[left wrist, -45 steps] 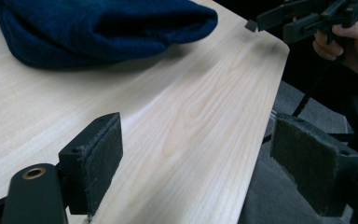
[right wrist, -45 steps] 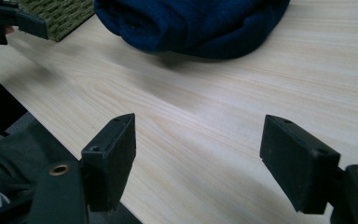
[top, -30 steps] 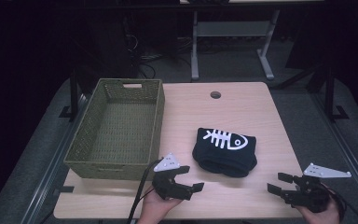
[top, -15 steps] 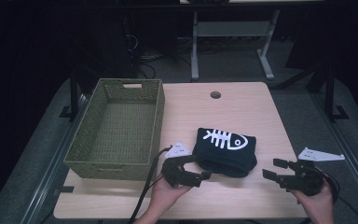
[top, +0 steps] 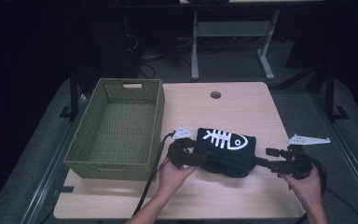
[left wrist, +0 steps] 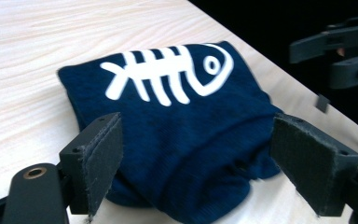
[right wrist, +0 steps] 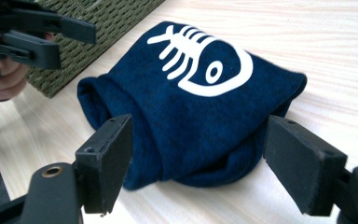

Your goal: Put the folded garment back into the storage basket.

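A folded navy cloth with a white fish-skeleton print lies on the wooden table, right of a green woven basket. My left gripper is at the cloth's left end, open, its jaws spread on either side of the cloth's near corner. My right gripper is at the cloth's right end, open too, with the cloth's folded edge between its wide-apart jaws. Neither pair of pads presses the fabric. In the right gripper view the left gripper shows at the top left.
The basket is empty and stands along the table's left side. A round cable hole sits near the table's far edge. A metal stand is on the floor beyond the table. Black cables trail off the front edge.
Both grippers have moved inward and forward, from the front edge of the table to either end of the cloth. The cloth has stayed in place.
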Tool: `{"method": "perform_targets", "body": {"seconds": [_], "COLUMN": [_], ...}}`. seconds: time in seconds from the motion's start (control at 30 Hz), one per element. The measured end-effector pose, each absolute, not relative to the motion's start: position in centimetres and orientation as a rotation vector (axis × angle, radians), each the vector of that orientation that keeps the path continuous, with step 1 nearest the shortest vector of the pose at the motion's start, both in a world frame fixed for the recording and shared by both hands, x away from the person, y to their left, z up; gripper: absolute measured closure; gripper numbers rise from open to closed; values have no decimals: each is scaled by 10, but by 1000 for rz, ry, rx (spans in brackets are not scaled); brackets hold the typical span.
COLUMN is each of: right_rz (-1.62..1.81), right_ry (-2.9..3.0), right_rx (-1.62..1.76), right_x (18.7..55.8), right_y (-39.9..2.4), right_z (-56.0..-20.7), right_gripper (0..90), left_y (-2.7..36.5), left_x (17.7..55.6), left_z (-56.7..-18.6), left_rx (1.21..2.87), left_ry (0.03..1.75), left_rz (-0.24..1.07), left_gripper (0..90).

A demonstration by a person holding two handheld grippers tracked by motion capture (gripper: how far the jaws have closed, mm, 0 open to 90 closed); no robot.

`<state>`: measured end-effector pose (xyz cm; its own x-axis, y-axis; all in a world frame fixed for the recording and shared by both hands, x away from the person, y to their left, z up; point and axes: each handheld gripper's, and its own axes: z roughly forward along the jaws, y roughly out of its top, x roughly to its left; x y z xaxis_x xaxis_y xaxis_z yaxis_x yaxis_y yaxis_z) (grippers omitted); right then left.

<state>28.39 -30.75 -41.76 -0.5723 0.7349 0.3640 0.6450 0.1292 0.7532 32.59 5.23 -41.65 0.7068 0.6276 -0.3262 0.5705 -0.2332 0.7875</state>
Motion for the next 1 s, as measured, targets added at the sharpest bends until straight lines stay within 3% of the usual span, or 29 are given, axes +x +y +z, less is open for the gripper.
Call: {"method": "perform_targets", "body": {"seconds": [0.57,1.0], "right_rz": [1302,1264], "right_ry": [2321,2285], "right_rx": [1588,1634], "right_x": [327,326], "right_y": [-295,-282], "right_z": [-444,-468], "right_gripper": [271,354], "left_y": [46,45], "left_x": [369,368], "left_z": [-453,-466], "left_rx": [1957,1985], "left_ry": [1121,1133], "left_rz": [30,-33], "left_gripper": [218,345]}}
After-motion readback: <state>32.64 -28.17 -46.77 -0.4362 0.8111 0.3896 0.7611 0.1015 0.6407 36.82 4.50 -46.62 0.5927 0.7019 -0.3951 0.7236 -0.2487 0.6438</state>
